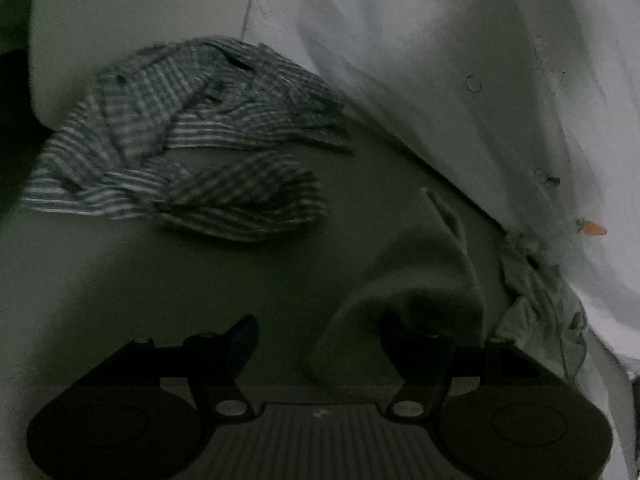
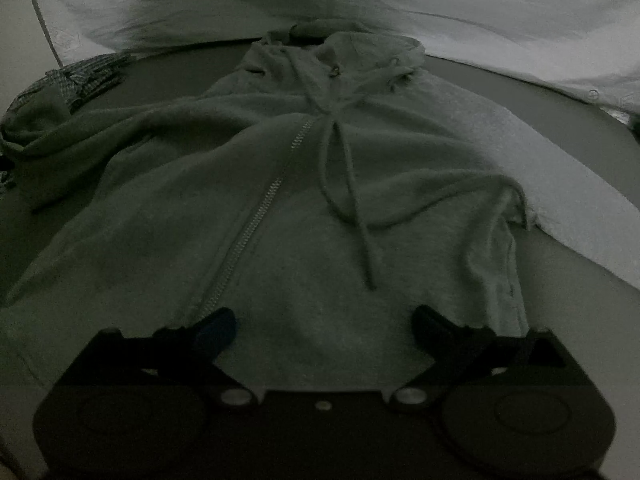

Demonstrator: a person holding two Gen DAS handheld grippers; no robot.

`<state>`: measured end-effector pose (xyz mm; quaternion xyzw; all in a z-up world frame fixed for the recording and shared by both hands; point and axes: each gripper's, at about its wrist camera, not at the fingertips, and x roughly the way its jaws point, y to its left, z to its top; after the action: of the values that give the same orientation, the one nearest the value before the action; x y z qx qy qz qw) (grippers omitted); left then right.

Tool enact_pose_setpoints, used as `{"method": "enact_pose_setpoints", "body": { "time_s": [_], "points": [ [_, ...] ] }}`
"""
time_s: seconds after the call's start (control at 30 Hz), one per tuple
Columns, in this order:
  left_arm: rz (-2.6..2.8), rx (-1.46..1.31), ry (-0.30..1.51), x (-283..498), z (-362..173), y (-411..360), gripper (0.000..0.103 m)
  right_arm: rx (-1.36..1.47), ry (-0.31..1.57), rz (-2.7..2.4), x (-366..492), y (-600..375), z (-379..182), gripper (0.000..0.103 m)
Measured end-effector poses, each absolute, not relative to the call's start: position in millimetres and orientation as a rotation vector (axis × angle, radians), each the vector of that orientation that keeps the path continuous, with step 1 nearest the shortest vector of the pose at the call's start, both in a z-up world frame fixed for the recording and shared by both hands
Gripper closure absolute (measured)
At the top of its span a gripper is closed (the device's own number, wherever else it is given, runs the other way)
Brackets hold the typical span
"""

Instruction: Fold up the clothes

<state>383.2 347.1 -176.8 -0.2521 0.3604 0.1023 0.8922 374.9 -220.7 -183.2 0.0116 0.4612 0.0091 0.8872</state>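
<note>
A grey zip-up hoodie (image 2: 312, 208) lies flat on the bed, front up, hood at the far end, with its zipper (image 2: 256, 224) and drawstrings (image 2: 348, 184) showing. My right gripper (image 2: 324, 322) hovers over the hoodie's lower hem, jaws wide open, nothing between them. In the left wrist view, one grey sleeve end (image 1: 416, 276) of the hoodie lies bunched by the right finger of my left gripper (image 1: 316, 332). That gripper is open, its pads not pressing the cloth.
A striped blue-and-white garment (image 1: 188, 140) lies crumpled on the bed, seen also as the striped garment (image 2: 80, 76) at the left. A white sheet with carrot prints (image 1: 480, 60) is heaped along the far side. The bed surface (image 1: 200, 300) is dim grey.
</note>
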Motion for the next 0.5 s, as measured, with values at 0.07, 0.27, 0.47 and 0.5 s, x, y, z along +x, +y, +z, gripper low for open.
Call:
{"method": "enact_pose_setpoints", "body": {
  "time_s": [0.07,0.27,0.47,0.5],
  "points": [
    [0.171,-0.495,0.711,395,-176,336,0.036,0.028,0.960,0.011,374,-220,-183,0.005],
    [-0.080,-0.294,0.696,437,-174,260,0.036,0.074,0.964,-0.027,376,-221,-181,0.005],
    [-0.295,-0.132,0.763,452,-185,206,0.032,0.268,0.934,-0.076,379,-241,-177,0.004],
    [-0.301,-0.095,0.764,452,-185,201,0.032,0.309,0.931,-0.082,380,-246,-176,0.005]
  ]
}}
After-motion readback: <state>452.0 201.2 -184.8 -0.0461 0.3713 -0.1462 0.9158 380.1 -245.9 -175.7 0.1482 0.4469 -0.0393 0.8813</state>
